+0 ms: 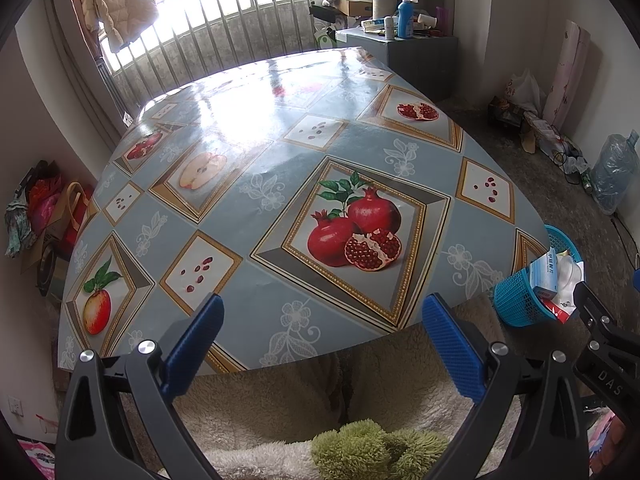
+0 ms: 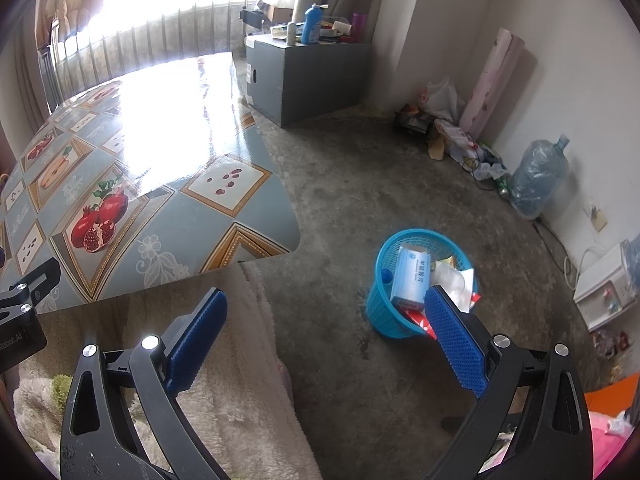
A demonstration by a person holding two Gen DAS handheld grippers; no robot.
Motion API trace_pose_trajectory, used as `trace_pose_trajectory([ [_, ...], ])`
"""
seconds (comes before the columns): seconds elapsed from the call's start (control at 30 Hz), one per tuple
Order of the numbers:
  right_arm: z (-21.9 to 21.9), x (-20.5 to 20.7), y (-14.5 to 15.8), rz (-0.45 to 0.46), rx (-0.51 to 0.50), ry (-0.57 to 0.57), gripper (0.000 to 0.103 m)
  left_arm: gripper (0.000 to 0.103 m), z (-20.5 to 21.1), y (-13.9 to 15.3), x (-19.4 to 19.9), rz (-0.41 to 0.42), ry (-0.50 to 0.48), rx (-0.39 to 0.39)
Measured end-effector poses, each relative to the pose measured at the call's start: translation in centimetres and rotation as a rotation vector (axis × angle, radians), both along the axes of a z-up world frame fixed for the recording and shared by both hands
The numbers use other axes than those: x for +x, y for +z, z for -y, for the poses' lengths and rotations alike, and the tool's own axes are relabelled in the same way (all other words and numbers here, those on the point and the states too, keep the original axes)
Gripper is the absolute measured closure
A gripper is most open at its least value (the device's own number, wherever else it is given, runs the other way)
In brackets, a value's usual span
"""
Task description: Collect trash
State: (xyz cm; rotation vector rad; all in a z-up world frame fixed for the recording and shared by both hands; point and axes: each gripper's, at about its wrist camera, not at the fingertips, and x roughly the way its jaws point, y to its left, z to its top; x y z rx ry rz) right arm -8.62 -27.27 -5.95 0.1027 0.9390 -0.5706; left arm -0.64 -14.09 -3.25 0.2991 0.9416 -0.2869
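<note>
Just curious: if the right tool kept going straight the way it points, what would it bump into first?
Probably the bare grey concrete floor, just left of the blue plastic mesh basket; nothing nearer shows between its open fingers, though depth is unclear.

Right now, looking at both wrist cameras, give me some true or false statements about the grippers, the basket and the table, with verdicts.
1. The blue plastic mesh basket stands on the tabletop. False: it stands on the concrete floor beside the table.
2. The pale blue carton sits inside the basket. True.
3. The left gripper is shut on a wrapper. False: it is open and empty.
4. The right gripper is open, holding nothing. True.
5. The fruit-patterned tablecloth has crumpled paper on it. False: no trash shows on it.
</note>
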Motion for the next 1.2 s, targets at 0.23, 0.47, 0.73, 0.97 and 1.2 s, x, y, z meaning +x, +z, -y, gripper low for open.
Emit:
trace_pose_trajectory([
  [0.23, -0.06, 0.19, 0.05, 0.0, 0.0, 0.003, 0.008, 0.006, -0.02, 0.01, 0.06, 0.0, 0.0, 0.0],
  [0.47, -0.17, 0.48, 0.14, 0.001, -0.001, 0.002, 0.008, 0.006, -0.16, 0.1, 0.0, 0.002, 0.003, -0.001],
  [0.73, -0.21, 0.61, 0.22, 0.002, 0.001, 0.003, 0.008, 0.006, -0.19, 0.12, 0.07, 0.001, 0.003, -0.001],
  [0.97, -0.31, 0.77, 0.26, 0.003, 0.001, 0.003, 0.008, 0.006, -0.26, 0.15, 0.11, 0.002, 0.003, 0.0],
  [1.2, -0.4, 0.76, 0.25, 0.003, 0.001, 0.001, 0.008, 0.006, -0.24, 0.12, 0.09, 0.002, 0.002, 0.0],
])
